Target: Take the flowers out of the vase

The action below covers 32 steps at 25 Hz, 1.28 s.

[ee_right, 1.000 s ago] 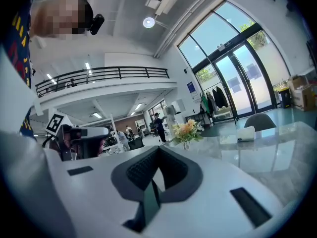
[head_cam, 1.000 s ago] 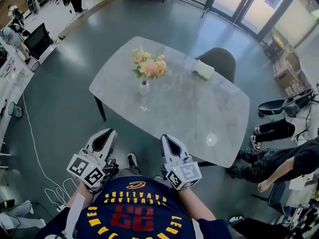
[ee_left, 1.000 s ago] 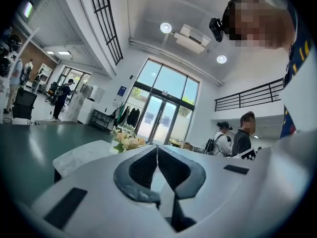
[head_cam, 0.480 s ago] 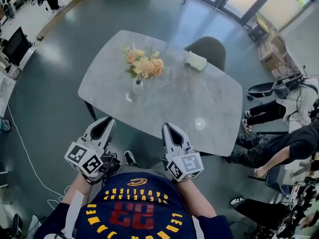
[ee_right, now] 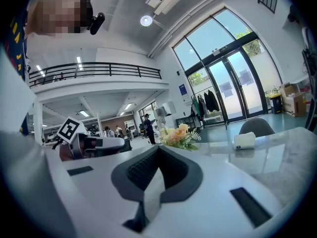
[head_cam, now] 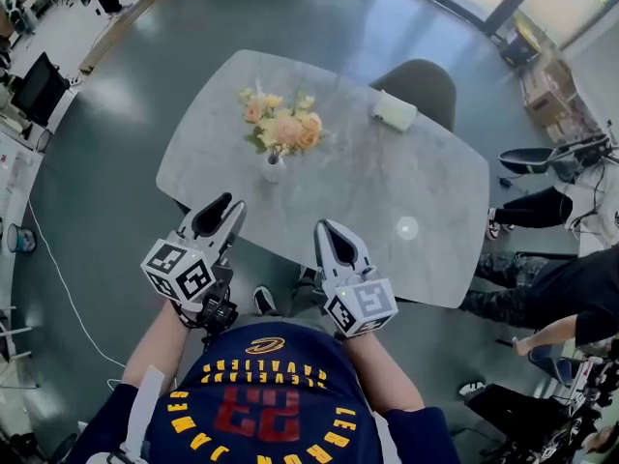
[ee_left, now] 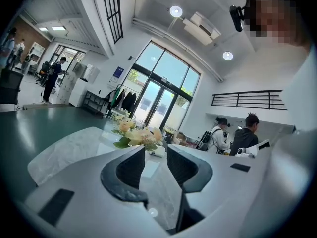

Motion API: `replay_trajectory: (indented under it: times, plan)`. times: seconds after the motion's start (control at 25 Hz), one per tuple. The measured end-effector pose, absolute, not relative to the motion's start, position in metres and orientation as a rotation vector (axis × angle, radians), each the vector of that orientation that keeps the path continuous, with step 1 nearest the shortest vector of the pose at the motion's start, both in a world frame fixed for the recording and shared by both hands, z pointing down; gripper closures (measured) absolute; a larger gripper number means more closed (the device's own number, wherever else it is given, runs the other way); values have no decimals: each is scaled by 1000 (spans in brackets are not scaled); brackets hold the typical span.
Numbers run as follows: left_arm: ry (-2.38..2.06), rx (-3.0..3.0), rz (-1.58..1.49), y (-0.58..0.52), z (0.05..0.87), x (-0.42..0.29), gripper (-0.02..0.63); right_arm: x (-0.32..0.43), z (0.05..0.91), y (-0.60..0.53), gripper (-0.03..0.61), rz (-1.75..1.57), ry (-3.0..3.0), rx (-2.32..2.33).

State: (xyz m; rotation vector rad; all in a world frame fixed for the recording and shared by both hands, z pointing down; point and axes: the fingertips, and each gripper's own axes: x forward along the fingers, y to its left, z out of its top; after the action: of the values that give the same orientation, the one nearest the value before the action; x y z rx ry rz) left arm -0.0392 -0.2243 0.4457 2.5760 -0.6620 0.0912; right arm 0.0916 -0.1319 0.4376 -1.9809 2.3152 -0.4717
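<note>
Head view: we hold 2 grippers at the near edge of a grey marbled, rounded table (head_cam: 387, 191). A bunch of peach and cream flowers (head_cam: 282, 129) stands upright in a small white vase (head_cam: 274, 169) on the table's left part, well apart from both tools. The white left gripper (head_cam: 224, 213) points toward the vase, with the white right gripper (head_cam: 327, 232) beside it.

Left gripper view: our jaws are opening, with a narrow gap and nothing between them. The flowers show beyond the tips.

Right gripper view: our jaws meet at the tips and hold nothing. The flowers lie ahead.
</note>
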Motion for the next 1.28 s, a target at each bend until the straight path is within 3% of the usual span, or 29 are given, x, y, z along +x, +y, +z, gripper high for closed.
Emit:
replay_trajectory:
  times: [0.76,1.28]
  plan:
    - [-770,2436,491,-321,584,46,319,169,451,-188,588,-556,2331,-1938]
    - [-894,2541,473,-343,615,83,314,183,471,-194,588,-621,2370,-1943]
